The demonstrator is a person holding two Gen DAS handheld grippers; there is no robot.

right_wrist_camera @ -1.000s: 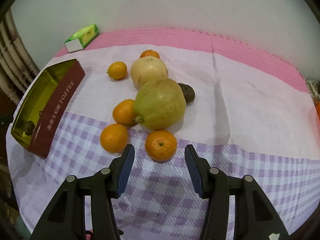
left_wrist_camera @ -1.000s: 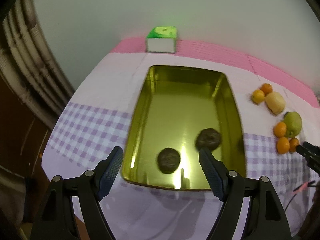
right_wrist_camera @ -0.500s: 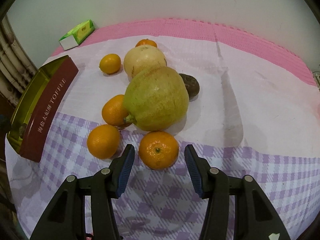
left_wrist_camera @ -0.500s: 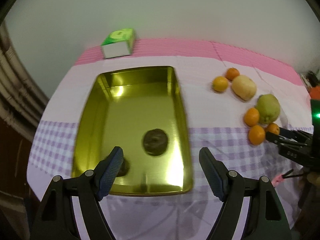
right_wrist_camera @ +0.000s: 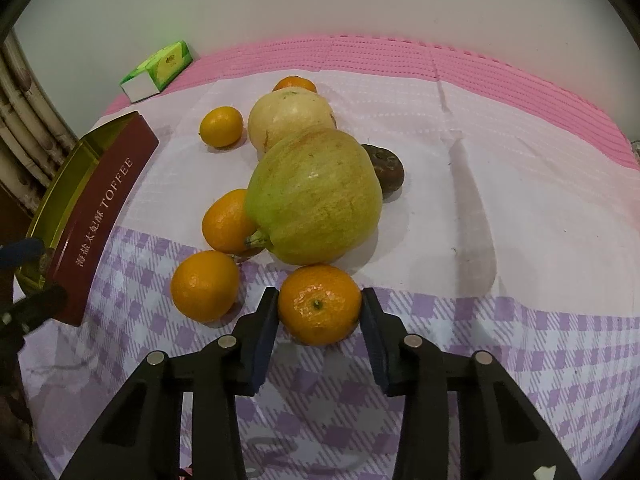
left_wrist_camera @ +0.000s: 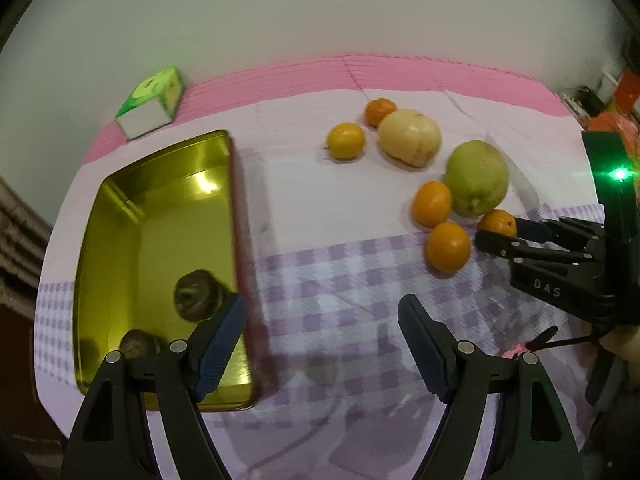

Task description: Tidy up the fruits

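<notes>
The small round orange mandarin (right_wrist_camera: 319, 304) sits on the purple-checked part of the cloth, right between the blue pads of the right gripper (right_wrist_camera: 319, 322), whose jaws are closing on it; the pads look to be touching its 2 sides, though how firmly I cannot tell. To do this well, I would squeeze across the widest part of the fruit, gently enough not to bruise the skin, then lift straight up so it does not knock the big green-yellow pear-shaped fruit (right_wrist_camera: 314, 196) just behind it or the 2 other mandarins near its left; the carry then goes leftward to the gold rectangular toffee tin (left_wrist_camera: 120, 248), where 2 dark brown wrinkled round fruits (left_wrist_camera: 196, 300) already lie.

The left gripper (left_wrist_camera: 320, 340) hangs with its jaws wide and nothing between them, over the cloth just beside the tin's right wall.

Further back lie a pale cream round fruit (right_wrist_camera: 290, 120), 2 more mandarins and 1 dark fruit (right_wrist_camera: 384, 170); the table wears a white, purple-check and pink cloth (left_wrist_camera: 340, 280); a green and white carton (left_wrist_camera: 154, 102) stands near the plain grey wall.
</notes>
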